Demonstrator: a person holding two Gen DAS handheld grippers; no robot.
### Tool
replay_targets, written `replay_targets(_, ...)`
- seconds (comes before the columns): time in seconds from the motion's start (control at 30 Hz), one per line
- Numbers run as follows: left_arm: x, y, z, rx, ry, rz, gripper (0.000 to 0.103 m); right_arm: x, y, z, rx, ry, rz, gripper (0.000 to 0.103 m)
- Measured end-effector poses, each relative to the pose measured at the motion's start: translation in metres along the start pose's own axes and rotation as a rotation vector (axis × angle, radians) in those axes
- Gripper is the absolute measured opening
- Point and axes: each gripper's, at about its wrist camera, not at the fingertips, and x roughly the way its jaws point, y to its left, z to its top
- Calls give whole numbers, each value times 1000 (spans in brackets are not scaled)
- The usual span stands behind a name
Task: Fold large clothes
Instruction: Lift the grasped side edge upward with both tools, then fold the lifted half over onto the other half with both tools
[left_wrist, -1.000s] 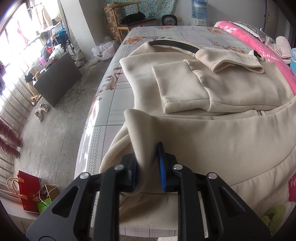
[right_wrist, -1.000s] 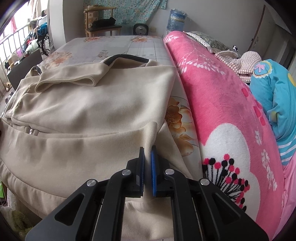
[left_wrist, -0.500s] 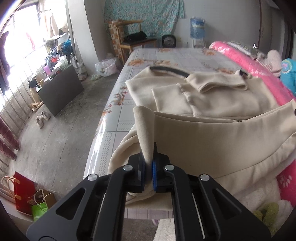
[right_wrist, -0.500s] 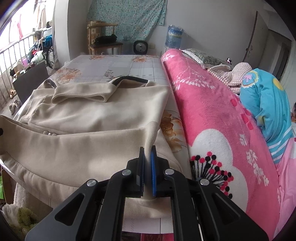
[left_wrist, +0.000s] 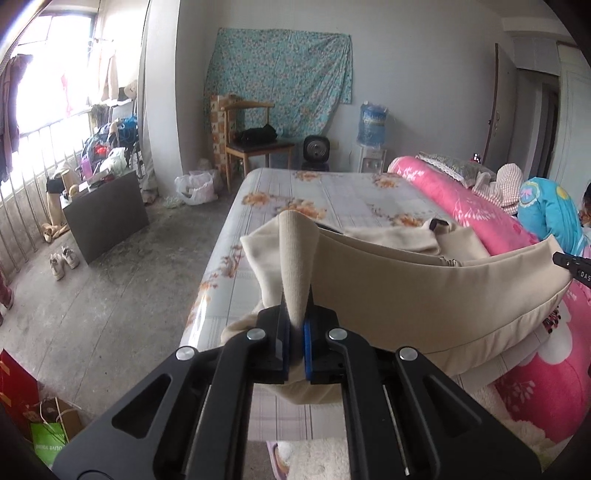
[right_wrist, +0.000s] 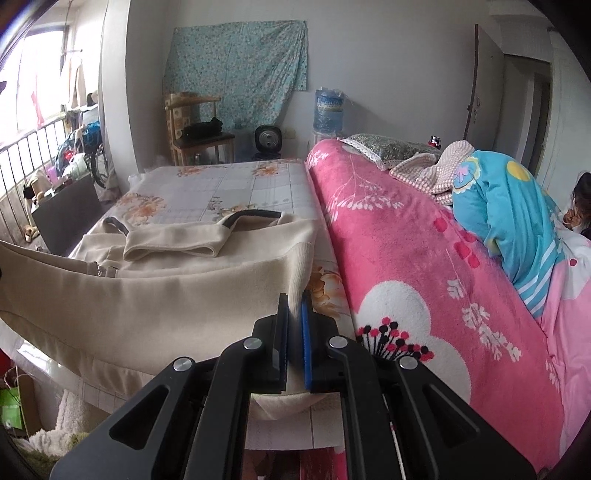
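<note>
A large beige jacket (left_wrist: 413, 295) lies on the bed with its sleeves folded in across the chest (right_wrist: 173, 243). My left gripper (left_wrist: 295, 325) is shut on the left corner of the jacket's bottom hem and holds it up above the bed. My right gripper (right_wrist: 294, 314) is shut on the right corner of the same hem (right_wrist: 147, 295). The hem hangs stretched between the two grippers, lifted over the jacket's lower half. The right gripper's tip shows at the right edge of the left wrist view (left_wrist: 572, 264).
The bed has a floral grey sheet (left_wrist: 332, 195). A rolled pink blanket (right_wrist: 424, 277) runs along its right side, with a blue quilt (right_wrist: 509, 206) beyond. A dark cabinet (left_wrist: 103, 214), a wooden chair (left_wrist: 255, 147) and a water bottle (left_wrist: 373, 122) stand on the floor side.
Both grippers have risen with the hem, lifting it clear of the bed edge and pulling it taut. The left gripper closed on its corner within the last second.
</note>
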Motion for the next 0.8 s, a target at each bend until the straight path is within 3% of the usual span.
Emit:
replay_targets(0.27,39,5,51,30,-47,11,5,32,3,56,-35,-60,6,6)
replay_targets(0.47,99,9,100,74,-63,48,5,88,9,117,-73,-93,31,6)
replay_targets(0.67,205,22,125,46,72,39,5,186,22,149,-66,-19,65,6)
replay_targets(0.8,280,38,110,-12,265,36,11,265,27,140,-43,148,93,7)
